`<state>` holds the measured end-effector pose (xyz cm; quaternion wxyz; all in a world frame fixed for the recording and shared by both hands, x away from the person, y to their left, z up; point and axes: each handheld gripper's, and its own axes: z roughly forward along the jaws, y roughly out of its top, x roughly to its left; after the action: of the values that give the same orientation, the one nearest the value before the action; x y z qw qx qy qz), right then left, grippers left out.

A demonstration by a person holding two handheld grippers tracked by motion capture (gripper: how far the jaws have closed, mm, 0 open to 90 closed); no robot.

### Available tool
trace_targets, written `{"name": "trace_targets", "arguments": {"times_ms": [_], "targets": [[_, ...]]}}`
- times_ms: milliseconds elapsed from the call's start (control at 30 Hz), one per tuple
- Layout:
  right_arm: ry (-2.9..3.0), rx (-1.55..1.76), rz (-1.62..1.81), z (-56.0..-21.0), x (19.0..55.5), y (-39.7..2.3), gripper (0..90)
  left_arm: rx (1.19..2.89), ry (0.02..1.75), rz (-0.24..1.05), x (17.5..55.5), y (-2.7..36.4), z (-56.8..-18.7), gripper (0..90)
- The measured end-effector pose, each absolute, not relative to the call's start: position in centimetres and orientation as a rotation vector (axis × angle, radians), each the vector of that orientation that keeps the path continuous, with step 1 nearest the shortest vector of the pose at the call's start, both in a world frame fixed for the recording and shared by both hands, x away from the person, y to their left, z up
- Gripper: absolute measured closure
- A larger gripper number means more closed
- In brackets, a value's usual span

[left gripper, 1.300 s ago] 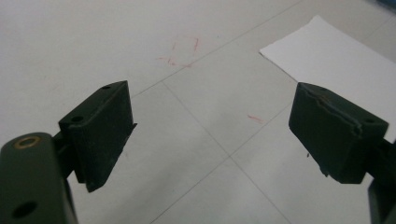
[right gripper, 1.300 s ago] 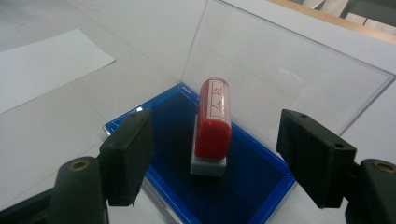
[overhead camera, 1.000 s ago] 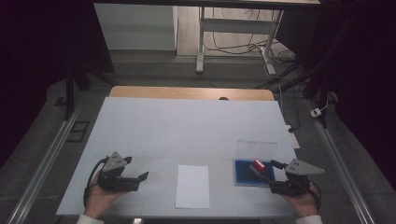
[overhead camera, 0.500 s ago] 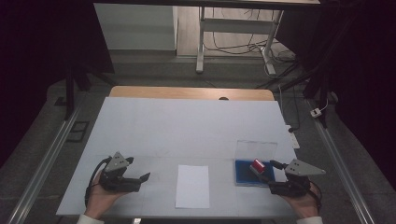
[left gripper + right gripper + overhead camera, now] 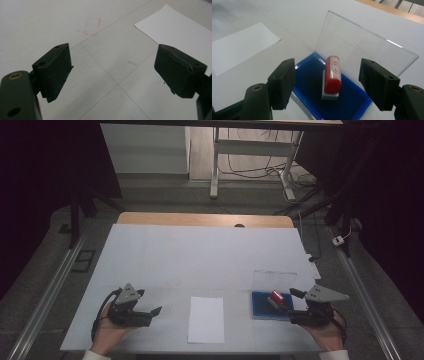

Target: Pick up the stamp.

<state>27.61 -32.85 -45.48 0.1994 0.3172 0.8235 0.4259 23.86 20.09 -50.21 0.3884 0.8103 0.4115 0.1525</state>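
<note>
Little has changed in the last second: your left gripper (image 5: 156,311) has drifted slightly down the white counter (image 5: 200,255), fingers (image 5: 53,70) wide and empty. Your right gripper (image 5: 332,85) stays put, fingers wide either side of the red stamp (image 5: 332,73) lying in the blue ink pad tray (image 5: 312,75). Beside it lies a white paper sheet (image 5: 206,319). Likely you are about to grasp the stamp.

Left gripper (image 5: 156,310) slightly farther forward
</note>
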Motion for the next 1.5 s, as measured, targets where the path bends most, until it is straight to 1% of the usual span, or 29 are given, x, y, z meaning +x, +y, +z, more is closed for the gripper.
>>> {"name": "trace_targets", "arguments": {"times_ms": [233,533,567,600,633,667,733,767,867,900,933,967,1000,1067,1100,1133,1233,1500], "targets": [[2.377,0.931,1.089,-44.1,29.2,-31.6,31.0,2.072,1.057,0.379,23.9,20.1,-50.4,14.6],[2.474,0.977,0.914,-44.1,30.7,-29.2,33.1,2.108,1.047,0.379,23.8,19.5,-50.7,14.5],[2.477,0.983,0.875,-44.2,31.0,-29.0,34.5,2.106,1.049,0.380,23.9,19.5,-50.7,14.5],[2.481,0.996,0.857,-44.5,31.4,-29.0,39.2,2.105,1.050,0.377,24.0,19.5,-50.7,14.6],[2.481,0.996,0.857,-44.5,31.4,-29.0,39.2,2.103,1.054,0.374,24.1,19.5,-50.8,14.6],[2.488,1.003,0.844,-44.7,31.5,-28.9,44.6,2.105,1.054,0.374,24.1,19.5,-50.8,14.6],[2.503,0.986,0.783,-45.0,31.4,-28.9,48.1,2.111,1.054,0.378,24.2,19.4,-50.8,14.5],[2.503,0.986,0.783,-45.0,31.4,-28.9,48.1,2.113,1.054,0.380,24.2,19.4,-50.8,14.5],[2.511,0.988,0.779,-45.4,31.3,-29.2,55.4,2.110,1.061,0.385,24.1,19.5,-50.8,14.6],[2.511,0.988,0.779,-45.4,31.3,-29.2,55.4,2.108,1.061,0.384,24.1,19.6,-50.8,14.6],[2.516,0.983,0.774,-45.5,31.4,-29.3,57.2,2.108,1.063,0.383,24.2,19.6,-50.8,14.6],[2.524,0.984,0.777,-45.7,31.7,-29.5,60.9,2.111,1.065,0.386,24.2,19.6,-50.8,14.6],[2.524,0.988,0.786,-45.7,31.9,-29.6,60.9,2.115,1.070,0.387,24.2,19.6,-50.9,14.6],[2.530,1.009,0.824,-45.8,32.2,-29.7,66.4,2.107,1.086,0.378,24.2,19.7,-51.0,14.6],[2.530,1.009,0.824,-45.8,32.2,-29.7,66.4,2.101,1.086,0.372,24.1,19.7,-51.0,14.6],[2.545,0.998,0.822,-46.0,32.3,-29.6,68.9,2.101,1.087,0.375,23.9,19.8,-51.0,14.7],[2.548,1.005,0.815,-45.9,32.5,-29.6,69.9,2.094,1.097,0.392,23.7,19.9,-50.9,14.9],[2.555,1.000,0.766,-45.9,32.3,-29.3,69.0,2.091,1.096,0.403,23.8,19.8,-50.9,15.0]]}}
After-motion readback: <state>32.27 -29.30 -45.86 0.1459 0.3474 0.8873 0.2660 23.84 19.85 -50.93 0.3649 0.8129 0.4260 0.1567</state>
